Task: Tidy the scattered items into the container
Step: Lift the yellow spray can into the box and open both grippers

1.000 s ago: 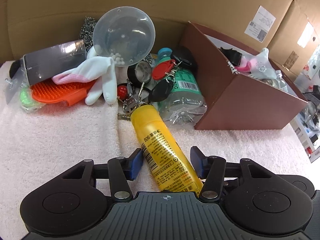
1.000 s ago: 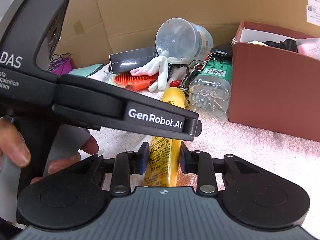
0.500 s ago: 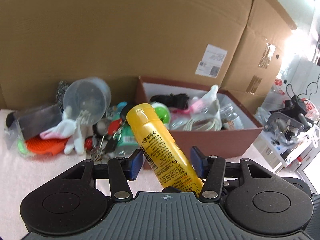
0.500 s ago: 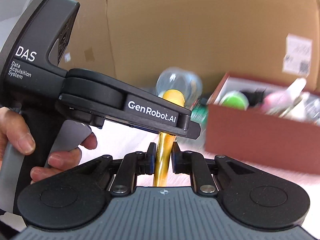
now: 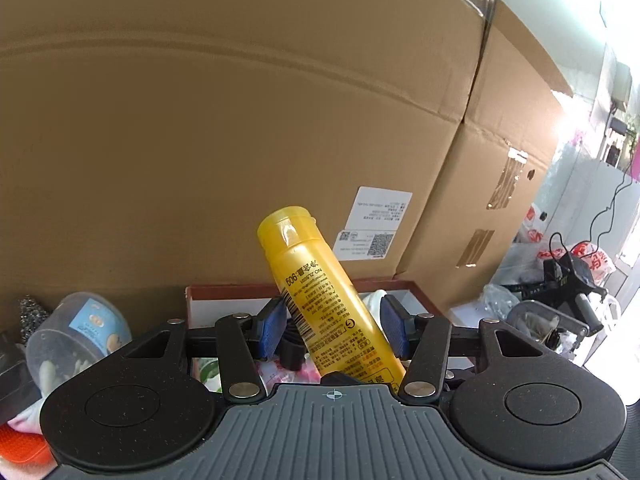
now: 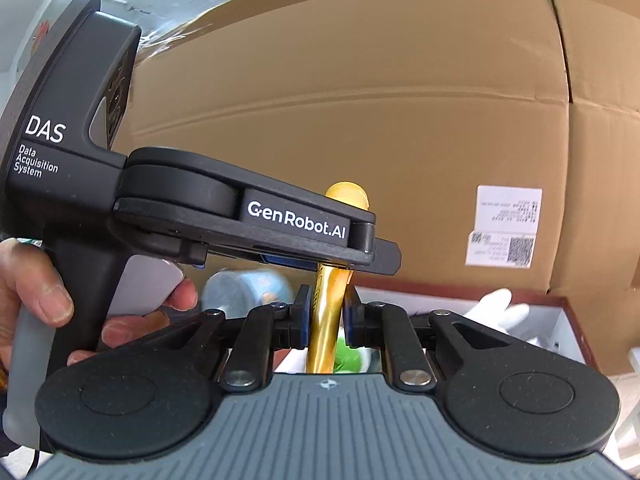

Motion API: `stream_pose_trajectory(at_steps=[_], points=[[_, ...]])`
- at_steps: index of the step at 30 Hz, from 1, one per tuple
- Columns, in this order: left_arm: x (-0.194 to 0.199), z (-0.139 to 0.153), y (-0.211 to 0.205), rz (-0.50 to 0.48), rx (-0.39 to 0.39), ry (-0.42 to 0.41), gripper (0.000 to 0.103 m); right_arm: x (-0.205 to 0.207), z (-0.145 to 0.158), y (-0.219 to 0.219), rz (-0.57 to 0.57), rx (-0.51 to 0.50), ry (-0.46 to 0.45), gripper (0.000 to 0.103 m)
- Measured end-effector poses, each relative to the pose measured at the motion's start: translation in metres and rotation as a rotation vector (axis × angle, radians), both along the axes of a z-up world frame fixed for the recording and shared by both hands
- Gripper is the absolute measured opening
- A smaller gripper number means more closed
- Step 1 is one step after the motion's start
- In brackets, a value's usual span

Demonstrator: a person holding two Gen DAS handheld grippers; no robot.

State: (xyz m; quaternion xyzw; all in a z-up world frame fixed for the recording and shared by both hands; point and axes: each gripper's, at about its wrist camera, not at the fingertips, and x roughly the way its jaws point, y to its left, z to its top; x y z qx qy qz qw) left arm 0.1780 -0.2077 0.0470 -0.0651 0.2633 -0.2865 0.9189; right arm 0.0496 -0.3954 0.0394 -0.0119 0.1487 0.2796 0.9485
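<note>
- The right gripper [image 6: 326, 316] has its blue pads clamped on the lower body of the yellow plastic spray bottle [image 5: 328, 300], which tilts cap-up above the open red-brown cardboard box [image 6: 568, 320]
- The left gripper [image 5: 334, 328] straddles the same bottle; its jaws are opening, the left pad clear of the bottle, contact at the right pad unclear
- A hand [image 6: 36, 300] grips the left gripper's handle; a clear plastic tub [image 5: 76, 336] lies left of the box

Open box ahead, cardboard wall behind

The red-brown box [image 5: 404, 285] gapes upward, half filled with clutter; tall cardboard cartons [image 5: 240, 120] block passage beyond, and the clear tub [image 5: 76, 332] crowds its left.
</note>
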Motion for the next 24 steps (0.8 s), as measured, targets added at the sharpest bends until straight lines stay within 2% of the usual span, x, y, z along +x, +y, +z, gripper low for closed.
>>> stream_pose_trajectory(at_steps=[6, 8, 10, 18, 21, 24], points=[[0.033, -0.030, -0.011, -0.007, 0.030, 0.057, 0.054, 0.037, -0.023, -0.003, 0.011, -0.019, 0.038, 0.018], [0.042, -0.041, -0.009, -0.005, 0.003, 0.090, 0.055, 0.045, -0.032, -0.002, 0.016, -0.014, 0.062, 0.018], [0.049, -0.049, -0.009, -0.007, 0.009, 0.113, 0.055, 0.051, -0.037, -0.003, 0.016, -0.009, 0.087, 0.018], [0.060, -0.074, -0.009, -0.018, 0.040, 0.172, 0.056, 0.066, -0.062, 0.001, 0.036, -0.040, 0.150, 0.018], [0.057, -0.078, -0.012, -0.018, 0.062, 0.151, 0.056, 0.064, -0.068, 0.002, 0.049, -0.073, 0.152, 0.018], [0.058, -0.077, -0.016, -0.021, 0.064, 0.149, 0.060, 0.064, -0.069, 0.003, 0.042, -0.061, 0.164, 0.019]])
